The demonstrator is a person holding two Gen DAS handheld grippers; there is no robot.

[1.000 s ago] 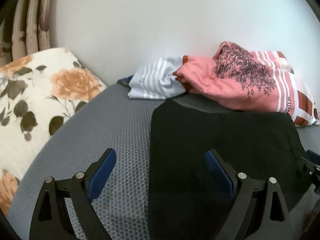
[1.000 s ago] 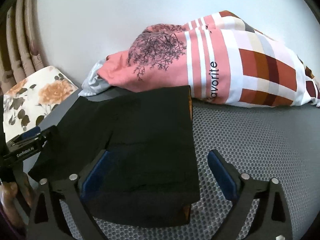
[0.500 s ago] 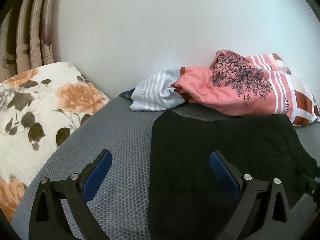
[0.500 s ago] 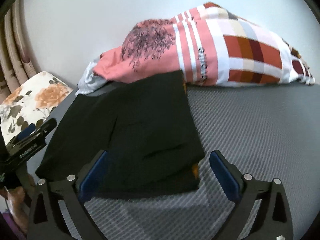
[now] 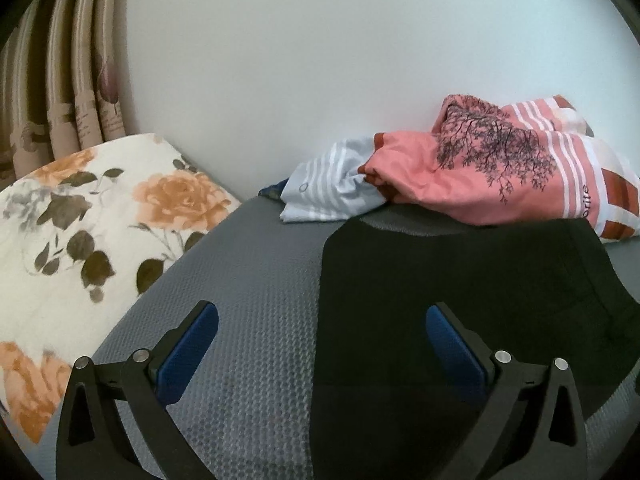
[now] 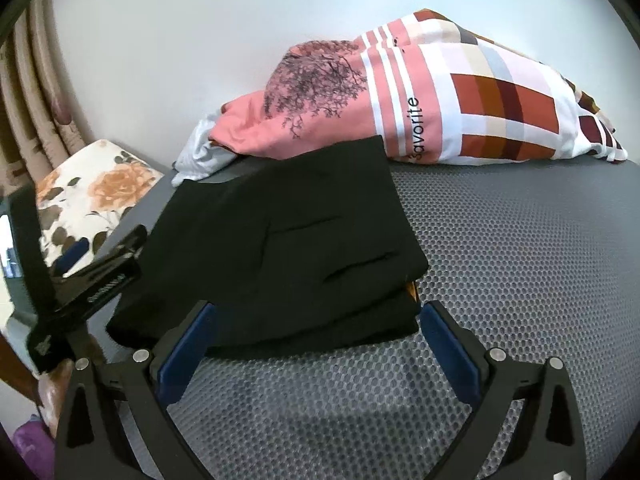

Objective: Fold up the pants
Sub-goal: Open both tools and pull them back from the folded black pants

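The black pants [image 6: 288, 240] lie folded into a thick stack on the grey mesh mattress [image 6: 520, 280]. They also fill the lower right of the left wrist view [image 5: 460, 292]. My right gripper [image 6: 316, 316] is open and empty, just short of the stack's near edge. My left gripper [image 5: 320, 320] is open and empty above the pants' left edge; its black body shows at the left of the right wrist view [image 6: 96, 276].
A pink and plaid quilt [image 6: 440, 100] is bunched against the white wall behind the pants. A floral pillow [image 5: 80, 240] lies at the left with a curtain [image 5: 68, 92] behind it. A striped grey cloth [image 5: 332, 188] sits beside the quilt.
Both grippers have drawn back from the folded pants; the stack now lies beyond the right gripper's fingertips instead of between them. The pants have not moved.
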